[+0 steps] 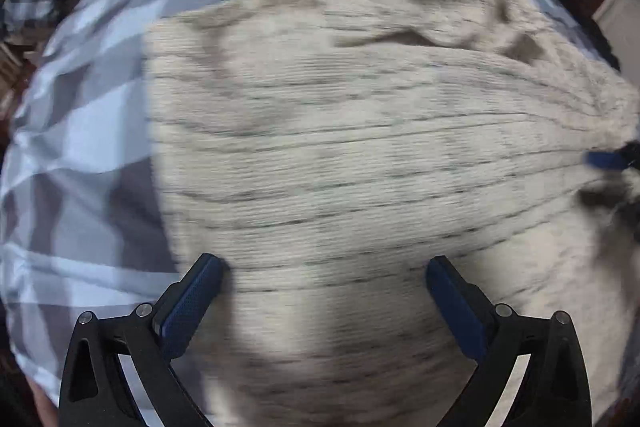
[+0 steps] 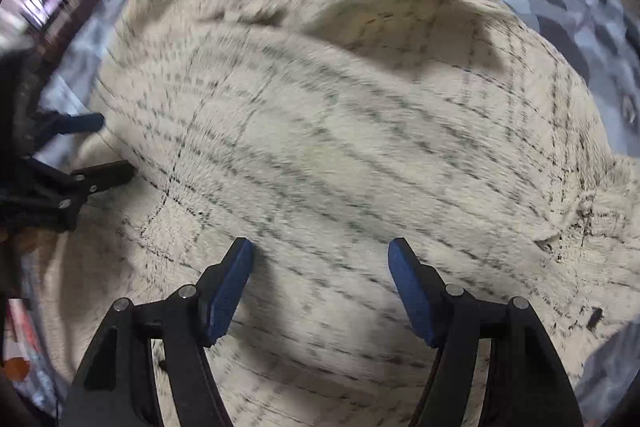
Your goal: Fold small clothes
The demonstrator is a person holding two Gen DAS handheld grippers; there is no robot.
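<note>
Since both my left claw and right claw hang spread and empty, the sweater lies flat right below them on the bed.

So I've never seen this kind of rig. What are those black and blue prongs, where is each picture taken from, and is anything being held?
There is no robot here: a person holds a two-finger gripper in each hand, each with a camera looking along its fingers. One picture looks past the left gripper, the other past the right gripper. Both point down at a cream knitted garment with thin dark stripes, lying on a blue checked cover. Both grippers are open and hold nothing. Both pictures are blurred.
</note>
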